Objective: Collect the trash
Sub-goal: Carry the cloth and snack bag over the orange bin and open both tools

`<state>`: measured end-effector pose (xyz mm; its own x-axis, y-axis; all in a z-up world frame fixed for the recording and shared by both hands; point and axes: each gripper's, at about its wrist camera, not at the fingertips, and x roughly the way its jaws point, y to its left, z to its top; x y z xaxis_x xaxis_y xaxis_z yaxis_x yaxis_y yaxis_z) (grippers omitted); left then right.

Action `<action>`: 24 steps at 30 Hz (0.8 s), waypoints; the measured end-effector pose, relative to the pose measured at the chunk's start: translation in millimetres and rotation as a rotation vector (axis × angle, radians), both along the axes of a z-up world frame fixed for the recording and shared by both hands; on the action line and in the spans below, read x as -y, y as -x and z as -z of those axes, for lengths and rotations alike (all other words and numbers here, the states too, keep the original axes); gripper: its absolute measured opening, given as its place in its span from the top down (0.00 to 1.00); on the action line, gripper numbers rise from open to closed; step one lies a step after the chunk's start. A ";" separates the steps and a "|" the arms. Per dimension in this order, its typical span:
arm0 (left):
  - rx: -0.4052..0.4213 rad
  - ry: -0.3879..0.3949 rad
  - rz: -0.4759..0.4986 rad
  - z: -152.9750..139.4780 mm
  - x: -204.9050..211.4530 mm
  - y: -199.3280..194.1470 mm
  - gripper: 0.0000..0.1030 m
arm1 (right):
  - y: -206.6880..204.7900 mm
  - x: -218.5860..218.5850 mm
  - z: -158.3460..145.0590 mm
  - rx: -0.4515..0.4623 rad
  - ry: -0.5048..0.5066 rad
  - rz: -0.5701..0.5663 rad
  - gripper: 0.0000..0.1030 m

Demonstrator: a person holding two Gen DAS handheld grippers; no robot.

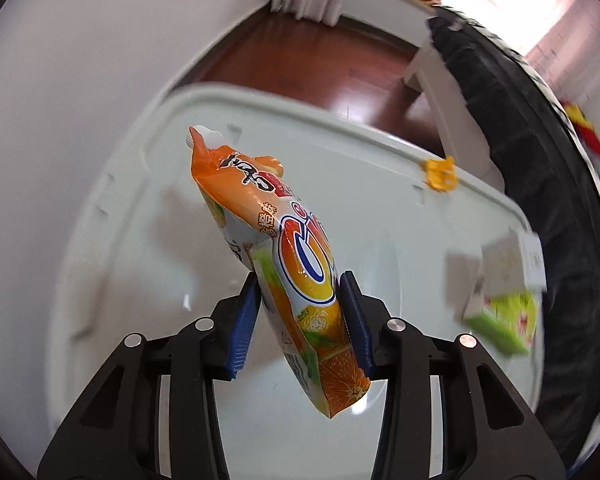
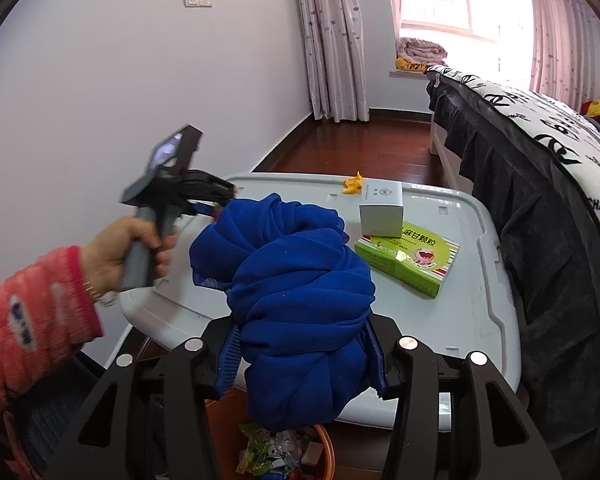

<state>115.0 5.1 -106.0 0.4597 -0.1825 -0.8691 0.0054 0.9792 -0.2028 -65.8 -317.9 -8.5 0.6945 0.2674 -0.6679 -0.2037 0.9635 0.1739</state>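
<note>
Between the blue pads of the left gripper (image 1: pixel 300 320), an orange snack pouch (image 1: pixel 276 248) is pinched low on its body and held up off the white lid (image 1: pixel 380 168), the jaws narrowed onto it. In the right wrist view, a bundle of blue cloth (image 2: pixel 300 300) is clamped in the right gripper (image 2: pixel 304 352), jaws part-way closed around it, and a brown bin (image 2: pixel 324 444) with wrappers inside is seen directly beneath. Further out on the lid, a green box (image 2: pixel 408 258) is lying flat, with a white box (image 2: pixel 381 208) standing just behind it, touching or nearly so. At the far rim, a yellow scrap (image 2: pixel 353 183) is waiting to be picked up.

The risk is judged to lie in the pouch: it is slick and gripped near one end only, so it could slide or swing out on the way to the bin. The hanging cloth partly covers the bin mouth, so a drop could be deflected onto the floor.
</note>
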 end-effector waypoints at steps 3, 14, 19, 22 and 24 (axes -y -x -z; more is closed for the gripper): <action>0.056 -0.082 0.015 -26.7 5.1 37.1 0.61 | 5.5 0.6 -3.2 0.001 0.005 0.012 0.52; 0.248 -0.177 0.249 -99.5 34.9 195.1 0.61 | 55.3 -1.3 -53.1 0.053 0.068 0.040 0.51; 0.277 -0.174 0.324 -99.4 43.3 246.5 0.61 | 85.9 2.4 -61.7 0.048 0.078 0.058 0.51; 0.279 -0.172 0.341 -85.8 50.2 264.5 0.61 | 98.2 -0.1 -51.1 0.008 0.088 0.054 0.51; 0.251 -0.145 0.352 -64.4 50.1 276.2 0.60 | 101.1 -1.7 -32.7 -0.055 0.078 0.049 0.51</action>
